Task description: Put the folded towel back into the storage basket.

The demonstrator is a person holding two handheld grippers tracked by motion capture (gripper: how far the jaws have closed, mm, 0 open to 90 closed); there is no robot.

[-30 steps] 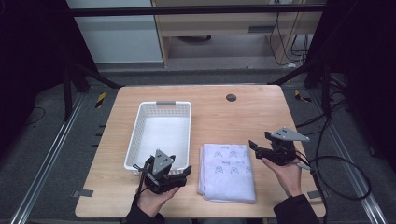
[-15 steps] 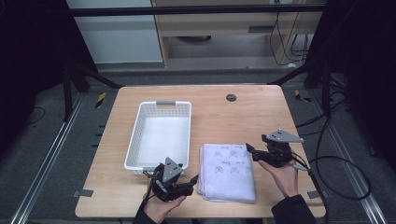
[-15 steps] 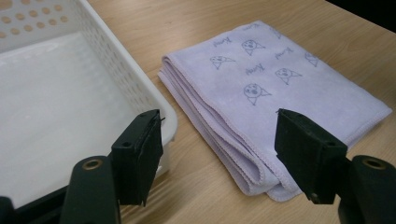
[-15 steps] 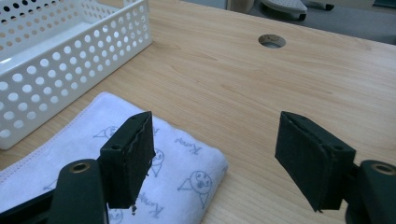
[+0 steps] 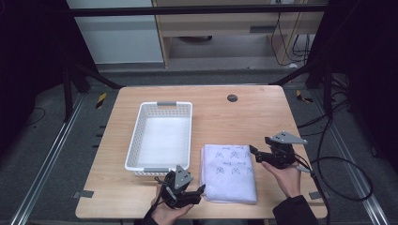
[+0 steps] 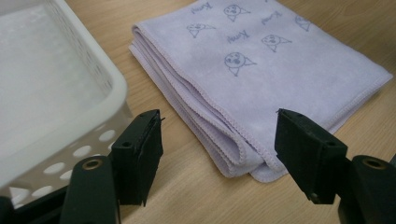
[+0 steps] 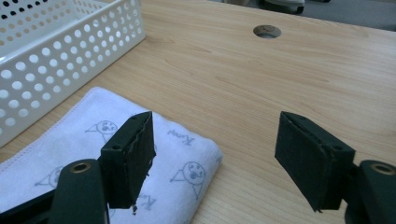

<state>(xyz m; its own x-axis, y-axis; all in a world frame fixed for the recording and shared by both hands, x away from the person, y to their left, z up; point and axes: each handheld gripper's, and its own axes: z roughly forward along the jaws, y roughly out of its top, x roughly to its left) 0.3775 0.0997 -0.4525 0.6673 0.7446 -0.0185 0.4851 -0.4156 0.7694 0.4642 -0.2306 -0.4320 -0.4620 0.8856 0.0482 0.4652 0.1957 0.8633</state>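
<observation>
Spanning dark room: wooden table [image 5: 244, 117], grommet hole [image 5: 232, 98].

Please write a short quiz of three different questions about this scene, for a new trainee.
1. True or false: the folded towel lies inside the white basket.
2. Multiple choice: the left hand-held gripper points its open jaws at which part of the towel? A) its near corner B) its far edge C) its middle
3. Fill in: the right hand-held gripper, jaws open, is at the towel's ____ far corner.

Key: 1 false, it lies on the table beside the basket; 2 A; 3 right.
</observation>
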